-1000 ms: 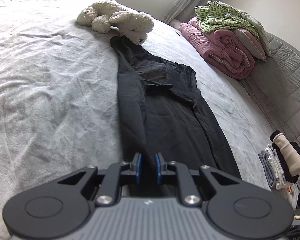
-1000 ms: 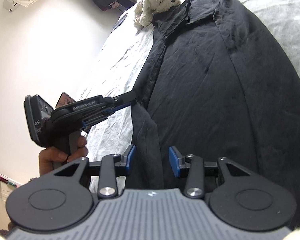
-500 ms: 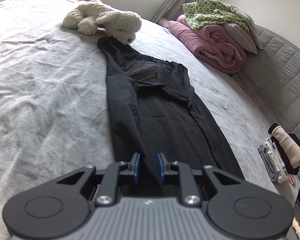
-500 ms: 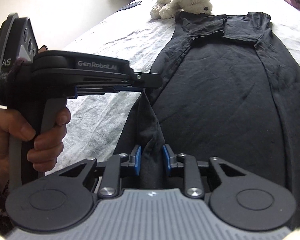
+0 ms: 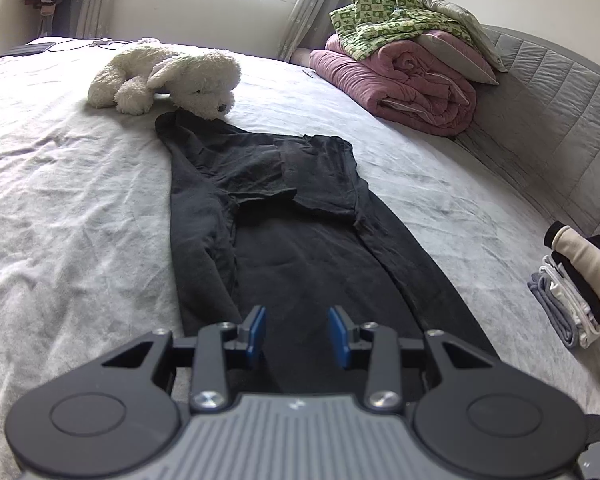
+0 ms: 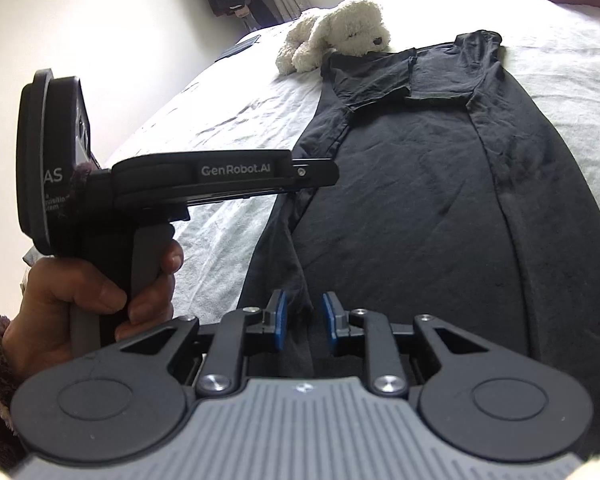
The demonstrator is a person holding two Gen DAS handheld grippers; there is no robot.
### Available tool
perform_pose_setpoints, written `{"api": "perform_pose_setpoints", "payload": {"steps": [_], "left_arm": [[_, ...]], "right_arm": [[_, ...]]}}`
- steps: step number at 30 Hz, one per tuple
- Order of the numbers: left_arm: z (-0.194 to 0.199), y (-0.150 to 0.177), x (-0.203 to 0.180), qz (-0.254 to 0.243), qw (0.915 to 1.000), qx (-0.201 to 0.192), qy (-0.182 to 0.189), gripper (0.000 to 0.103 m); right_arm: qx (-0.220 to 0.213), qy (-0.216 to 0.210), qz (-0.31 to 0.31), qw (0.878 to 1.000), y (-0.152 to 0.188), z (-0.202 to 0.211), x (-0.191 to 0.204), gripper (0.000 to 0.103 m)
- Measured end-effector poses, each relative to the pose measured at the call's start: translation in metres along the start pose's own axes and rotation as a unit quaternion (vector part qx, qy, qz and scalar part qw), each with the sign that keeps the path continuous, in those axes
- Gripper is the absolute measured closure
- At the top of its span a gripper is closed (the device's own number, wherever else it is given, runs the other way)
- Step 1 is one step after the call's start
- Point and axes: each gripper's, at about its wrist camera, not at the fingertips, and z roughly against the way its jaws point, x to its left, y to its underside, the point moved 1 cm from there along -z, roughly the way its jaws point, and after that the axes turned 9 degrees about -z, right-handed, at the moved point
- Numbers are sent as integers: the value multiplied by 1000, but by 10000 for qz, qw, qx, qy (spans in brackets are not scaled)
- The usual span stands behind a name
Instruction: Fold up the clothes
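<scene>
A long black garment (image 5: 300,248) lies lengthwise on the grey bed sheet (image 5: 68,200), its sleeves folded inward near the far end. My left gripper (image 5: 298,338) hovers over the near hem, open, with nothing between its blue pads. In the right wrist view the same garment (image 6: 420,180) fills the middle. A raised fold of its left edge runs from the left gripper (image 6: 320,172) down between the pads of my right gripper (image 6: 303,326), which is shut on that fold. A hand (image 6: 92,300) holds the left gripper's handle.
A white plush dog (image 5: 168,76) lies at the garment's far end. A rolled pink quilt (image 5: 404,84) with a green patterned cloth (image 5: 384,24) sits against the grey padded headboard (image 5: 560,120). A small stack of folded clothes (image 5: 580,288) rests at the right.
My left gripper, shut on the black cloth before, has opened wide. My right gripper was open a second ago and has closed onto the garment's edge fold.
</scene>
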Motion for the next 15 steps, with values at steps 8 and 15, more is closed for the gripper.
{"api": "perform_pose_setpoints", "payload": {"steps": [8,15], "left_arm": [[3,1,6,22,10000,5,-81,68],[6,-1,2,71,9999,-68,97,68]], "right_arm": [[88,99,-15,9999,2,-8,-6,77],[125,65,108,9998,3,-14,0,77]]}}
